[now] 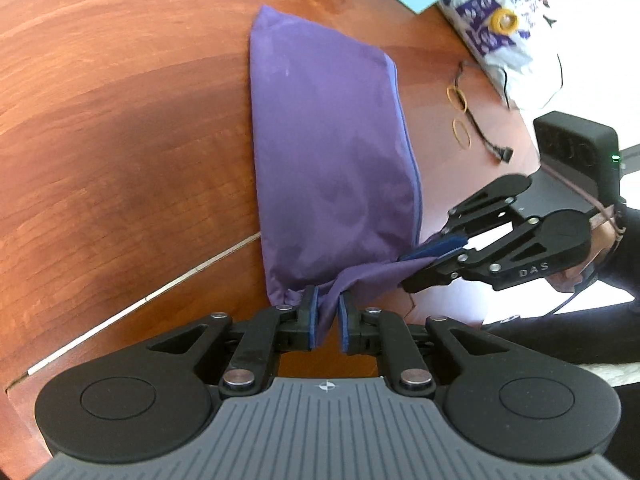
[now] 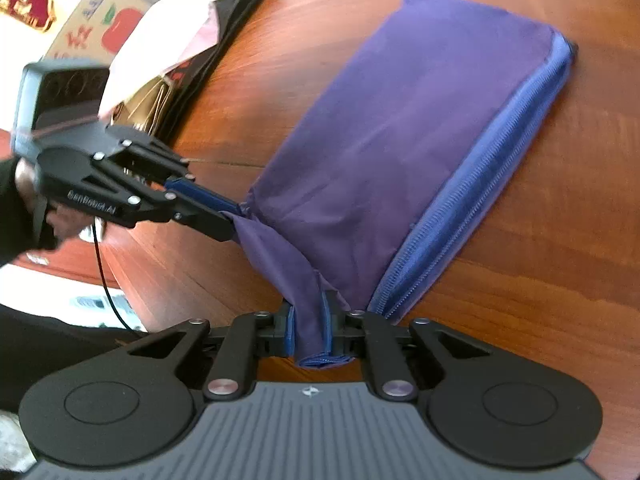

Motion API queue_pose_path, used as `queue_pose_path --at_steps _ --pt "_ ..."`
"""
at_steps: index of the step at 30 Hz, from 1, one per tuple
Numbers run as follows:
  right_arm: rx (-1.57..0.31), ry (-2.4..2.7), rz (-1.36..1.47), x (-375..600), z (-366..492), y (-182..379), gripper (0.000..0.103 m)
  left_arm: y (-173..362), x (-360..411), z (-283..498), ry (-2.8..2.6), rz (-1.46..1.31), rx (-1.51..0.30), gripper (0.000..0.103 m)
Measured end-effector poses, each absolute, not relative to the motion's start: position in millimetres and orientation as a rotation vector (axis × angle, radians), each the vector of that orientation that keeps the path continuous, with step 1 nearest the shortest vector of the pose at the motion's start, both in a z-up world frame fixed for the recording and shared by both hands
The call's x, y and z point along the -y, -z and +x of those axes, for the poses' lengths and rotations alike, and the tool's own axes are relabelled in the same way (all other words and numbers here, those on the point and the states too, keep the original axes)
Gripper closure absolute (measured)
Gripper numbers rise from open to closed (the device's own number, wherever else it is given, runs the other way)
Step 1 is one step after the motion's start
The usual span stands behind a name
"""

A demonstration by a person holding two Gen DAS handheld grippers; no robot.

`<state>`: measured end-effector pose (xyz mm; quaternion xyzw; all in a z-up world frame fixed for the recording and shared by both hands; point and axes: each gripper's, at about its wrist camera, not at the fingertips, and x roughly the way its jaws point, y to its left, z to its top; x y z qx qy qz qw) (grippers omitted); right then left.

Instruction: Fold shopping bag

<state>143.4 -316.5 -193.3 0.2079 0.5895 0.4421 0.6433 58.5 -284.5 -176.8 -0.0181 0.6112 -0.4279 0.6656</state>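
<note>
We have both tongs clamped on the near end of the purple shopping bag (image 1: 328,152). The left tongs (image 1: 329,312) pinch the bunched near-left corner, the cloth squeezed thin between the blue pads. The right tongs (image 2: 310,330) grip the other near corner, where the blue zipper edge (image 2: 480,204) gathers and a little fold of hem sticks out behind the pads. From the left camera we see the right tongs (image 1: 430,256) reaching in from the side, closed on that same corner.

Holding two corners of one short edge makes sense to us: it keeps that edge taut between the hands so it can be carried over as a straight line. The cloth between the tongs is lifted and sagging, while the rest of the bag lies flat on the wooden surface (image 1: 120,120), stretching away from us.

Beyond the bag, well apart from it, lie rubber bands (image 1: 460,112), a thin black cord (image 1: 486,134) and a printed plastic bag (image 1: 504,28).
</note>
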Motion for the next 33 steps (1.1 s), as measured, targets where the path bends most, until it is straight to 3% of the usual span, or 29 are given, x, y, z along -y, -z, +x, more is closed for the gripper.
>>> queue_pose_path --at_steps 11,21,33 --pt "-1.48 -0.968 0.714 324 161 223 0.093 133 282 20 0.883 0.195 -1.109 0.092" --pt "-1.517 -0.942 0.785 317 167 232 0.093 140 313 1 0.869 0.323 -1.089 0.094" --pt "-1.595 -0.85 0.887 316 172 238 0.094 150 328 11 0.769 0.257 -1.088 0.094"
